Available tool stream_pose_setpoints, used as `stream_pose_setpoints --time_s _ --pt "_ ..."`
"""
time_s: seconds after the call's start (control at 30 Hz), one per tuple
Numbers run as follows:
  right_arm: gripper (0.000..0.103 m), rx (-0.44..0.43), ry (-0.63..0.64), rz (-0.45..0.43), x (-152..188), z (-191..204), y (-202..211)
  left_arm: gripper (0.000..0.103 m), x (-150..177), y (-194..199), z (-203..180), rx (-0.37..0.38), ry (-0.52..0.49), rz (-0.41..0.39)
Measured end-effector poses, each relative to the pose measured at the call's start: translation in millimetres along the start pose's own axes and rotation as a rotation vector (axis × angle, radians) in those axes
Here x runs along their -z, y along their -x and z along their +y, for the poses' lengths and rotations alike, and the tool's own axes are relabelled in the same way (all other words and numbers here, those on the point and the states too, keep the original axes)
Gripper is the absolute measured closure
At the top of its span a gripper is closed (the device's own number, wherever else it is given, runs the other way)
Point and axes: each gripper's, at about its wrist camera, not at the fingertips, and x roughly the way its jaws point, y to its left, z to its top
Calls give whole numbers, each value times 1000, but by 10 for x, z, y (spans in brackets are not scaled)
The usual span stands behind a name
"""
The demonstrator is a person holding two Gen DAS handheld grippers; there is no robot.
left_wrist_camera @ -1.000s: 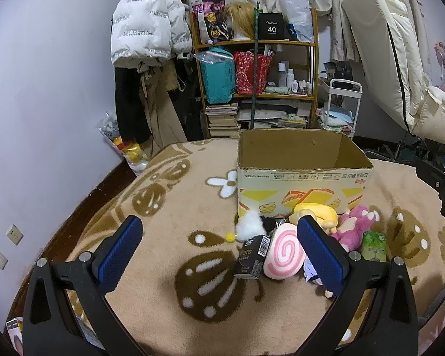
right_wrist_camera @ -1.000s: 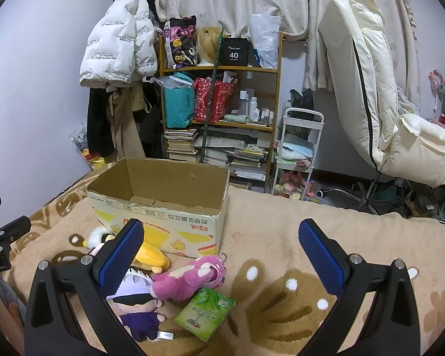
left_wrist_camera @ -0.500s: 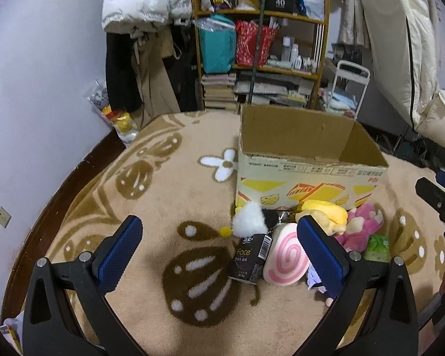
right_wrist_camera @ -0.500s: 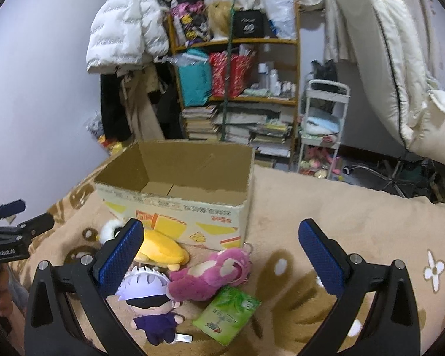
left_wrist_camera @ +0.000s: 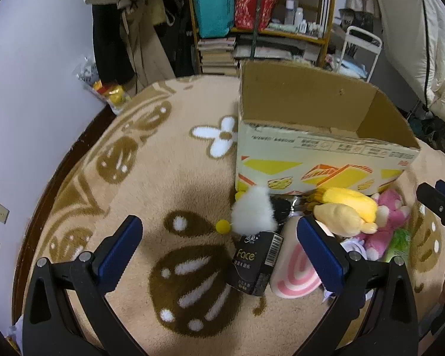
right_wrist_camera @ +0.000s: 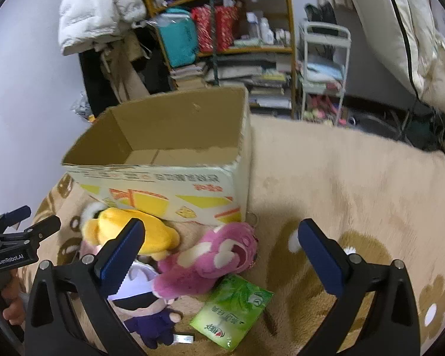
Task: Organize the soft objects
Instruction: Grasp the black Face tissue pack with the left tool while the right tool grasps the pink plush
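Observation:
An open cardboard box (left_wrist_camera: 320, 154) stands on the beige rug; it also shows in the right wrist view (right_wrist_camera: 175, 175), with nothing visible inside. In front of it lie a white fluffy toy (left_wrist_camera: 253, 212), a black "Face" tissue pack (left_wrist_camera: 256, 262), a pink swirl cushion (left_wrist_camera: 295, 270), a yellow plush (left_wrist_camera: 345, 207) (right_wrist_camera: 139, 230), a pink bear plush (right_wrist_camera: 213, 259), a white-haired doll (right_wrist_camera: 145, 305) and a green tissue pack (right_wrist_camera: 233, 311). My left gripper (left_wrist_camera: 219, 250) is open above the rug, left of the pile. My right gripper (right_wrist_camera: 221, 256) is open above the pink bear.
A cluttered wooden shelf (left_wrist_camera: 261, 20) and hanging coats (left_wrist_camera: 127, 29) stand behind the box. A white cart (right_wrist_camera: 323, 71) and a cream recliner (right_wrist_camera: 400, 29) are at the right. The rug's dark edge (left_wrist_camera: 59, 184) runs along the left wall.
Both grippers have tilted downward and moved closer to the toy pile and box. Both stay open and empty. No object has moved.

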Motion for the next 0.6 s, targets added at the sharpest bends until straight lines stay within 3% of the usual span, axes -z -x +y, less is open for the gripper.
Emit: stream_pose_setpoints --time_s 0.4,0.6 --pt "2 -11 12 122 7 -13 -402 1 86 -420 17 48 37 189" --pt "14 -5 -2 176 41 -37 -562 1 116 -489 8 80 51 217"
